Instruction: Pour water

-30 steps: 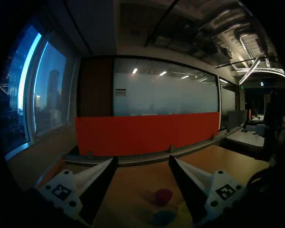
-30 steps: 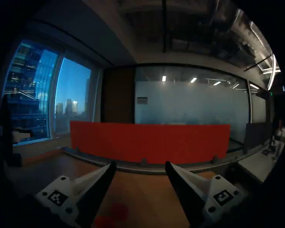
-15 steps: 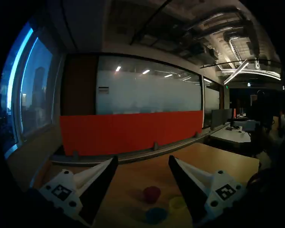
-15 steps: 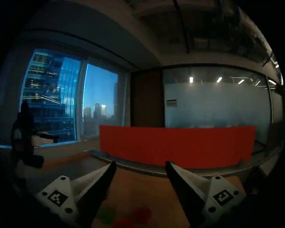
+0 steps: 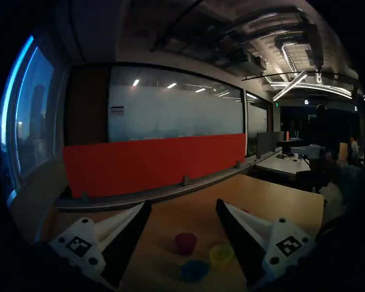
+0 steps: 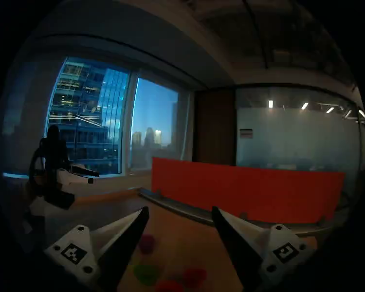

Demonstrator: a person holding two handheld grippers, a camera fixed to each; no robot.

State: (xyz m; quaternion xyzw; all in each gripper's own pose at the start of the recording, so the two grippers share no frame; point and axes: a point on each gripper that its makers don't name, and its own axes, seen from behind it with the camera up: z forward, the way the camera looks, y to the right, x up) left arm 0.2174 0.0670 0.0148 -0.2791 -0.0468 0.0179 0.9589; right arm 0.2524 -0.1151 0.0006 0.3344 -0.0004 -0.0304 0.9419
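Note:
My left gripper [image 5: 182, 203] hangs open over a wooden table [image 5: 280, 199] with nothing between its fingers. Below and just beyond its tips stand a red cup [image 5: 186, 242], a yellow cup [image 5: 221, 254] and a blue cup [image 5: 194, 270]. My right gripper [image 6: 179, 210] is open too and holds nothing. In the right gripper view a purple cup [image 6: 146, 242], a green cup [image 6: 146, 273] and a red cup [image 6: 194, 276] sit low between its fingers on the table [image 6: 182, 233]. The left gripper [image 6: 85, 171] shows dimly at the far left of that view. I cannot tell what the cups hold.
An orange partition [image 5: 153, 163] with a grey rail runs along the table's far edge. Large windows [image 6: 95, 121] lie to the left, a frosted glass wall [image 5: 177, 117] behind. Other desks [image 5: 289, 163] stand at the right. The room is dim.
The left view has swung right and tipped down, bringing three cups into sight. The right view has swung left toward the windows; more cups and the other gripper have come into view.

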